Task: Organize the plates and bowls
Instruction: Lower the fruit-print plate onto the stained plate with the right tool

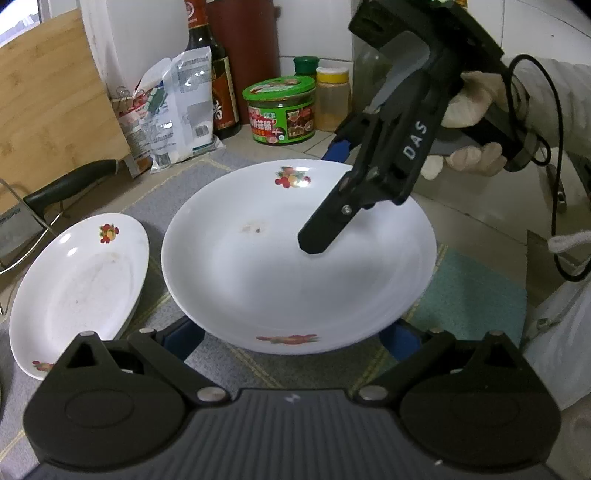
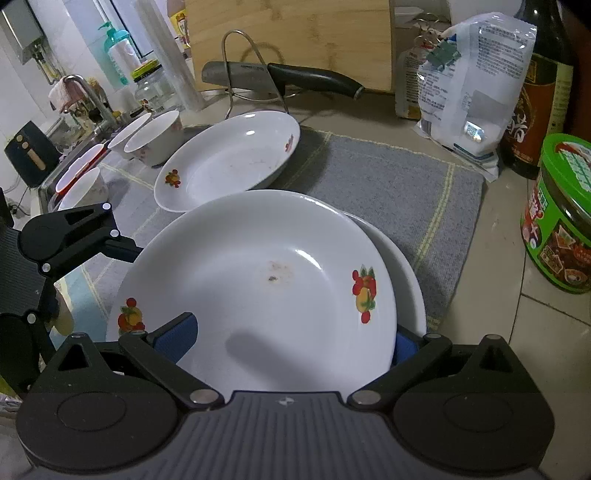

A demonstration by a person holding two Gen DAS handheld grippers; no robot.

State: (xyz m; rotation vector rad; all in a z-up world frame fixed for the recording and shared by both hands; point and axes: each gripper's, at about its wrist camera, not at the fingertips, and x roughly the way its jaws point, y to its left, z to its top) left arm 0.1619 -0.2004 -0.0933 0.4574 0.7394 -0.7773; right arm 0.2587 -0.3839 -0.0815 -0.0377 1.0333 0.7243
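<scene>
At nine o'clock on the grey mat (image 1: 207, 177) lies an oval fruit-print plate (image 1: 79, 291). At centre sits the round fruit-print plate (image 1: 295, 258), stacked on another white plate (image 2: 410, 288). My left jaws (image 1: 291, 343) stand wide, straddling its six o'clock rim without pressing. At two o'clock my right jaws (image 2: 291, 341) reach over the far rim; whether they grip it I cannot tell. Bowls (image 2: 155, 136) wait by the sink.

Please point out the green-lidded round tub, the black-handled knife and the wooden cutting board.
Green-lidded round tub (image 1: 282, 110): left wrist view, on its label.
Black-handled knife (image 2: 314, 79): right wrist view, on its handle.
Wooden cutting board (image 2: 295, 33): right wrist view, on its face.
</scene>
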